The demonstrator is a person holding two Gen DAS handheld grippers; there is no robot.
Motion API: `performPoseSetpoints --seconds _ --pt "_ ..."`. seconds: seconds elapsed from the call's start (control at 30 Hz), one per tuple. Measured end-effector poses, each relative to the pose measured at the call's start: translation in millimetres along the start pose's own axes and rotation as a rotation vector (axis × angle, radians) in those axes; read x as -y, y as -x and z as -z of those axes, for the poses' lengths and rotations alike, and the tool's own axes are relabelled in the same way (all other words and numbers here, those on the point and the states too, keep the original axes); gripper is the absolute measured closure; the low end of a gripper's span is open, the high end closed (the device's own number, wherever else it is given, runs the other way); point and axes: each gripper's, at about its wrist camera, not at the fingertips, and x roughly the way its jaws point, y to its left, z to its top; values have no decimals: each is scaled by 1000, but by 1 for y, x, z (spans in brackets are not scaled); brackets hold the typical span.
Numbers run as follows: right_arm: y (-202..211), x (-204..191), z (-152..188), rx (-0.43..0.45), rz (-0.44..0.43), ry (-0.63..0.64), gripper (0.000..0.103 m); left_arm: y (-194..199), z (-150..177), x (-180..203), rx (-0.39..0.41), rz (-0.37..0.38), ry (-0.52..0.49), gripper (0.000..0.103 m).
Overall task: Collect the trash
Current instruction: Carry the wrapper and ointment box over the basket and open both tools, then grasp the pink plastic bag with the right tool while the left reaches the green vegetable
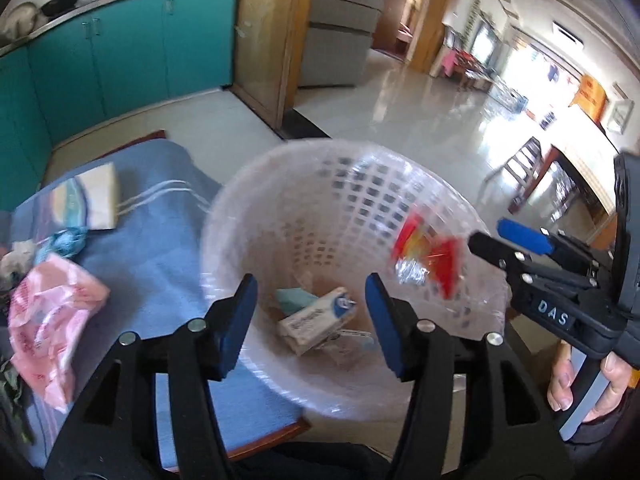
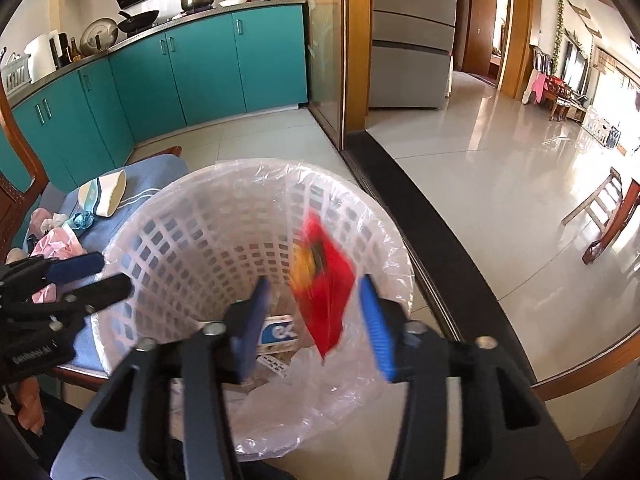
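A white lattice waste basket [image 1: 280, 208] [image 2: 180, 240] lined with a clear bag stands below both grippers. A white and blue box [image 1: 316, 324] [image 2: 280, 332] and other scraps lie at its bottom. My left gripper [image 1: 311, 292] [image 2: 114, 272] is open over the basket's mouth, with nothing between its pads. A red and yellow wrapper [image 2: 322, 280] [image 1: 446, 264], blurred, hangs loose in the air between the jaws of my right gripper [image 2: 316, 316] [image 1: 488, 234]. That gripper is open, and its pads do not press on the wrapper.
Left of the basket a blue cloth [image 1: 160, 240] carries a pink plastic bag [image 1: 52, 320], a cream paper packet [image 1: 100, 196] and a blue crumpled scrap [image 1: 66, 240]. Teal cabinets [image 2: 200, 60] line the back. A dark door track [image 2: 420, 220] runs to the right, and a wooden chair [image 2: 604, 216] stands beyond it.
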Motion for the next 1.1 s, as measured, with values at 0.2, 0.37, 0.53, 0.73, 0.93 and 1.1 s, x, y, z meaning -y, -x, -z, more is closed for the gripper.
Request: performPoseSetpoints --seconds 0.2,0.37,0.53,0.73,0.93,1.1 --pt "3 -14 -4 16 -26 22 44 41 11 -62 92 -206 141 38" --pt "6 -47 -10 26 -140 50 41 80 48 -137 82 -420 268 32" --pt "5 -115 -12 25 -246 170 37 90 98 -213 -47 -511 448 70" --pt "-12 -211 -14 -35 -442 257 37 85 135 -243 -121 -521 510 70" --pt "-47 -281 -18 -169 -504 226 29 86 144 -252 -133 -513 518 64" --pt "-90 -294 -13 -368 -605 -24 21 85 147 -258 -141 -491 490 60"
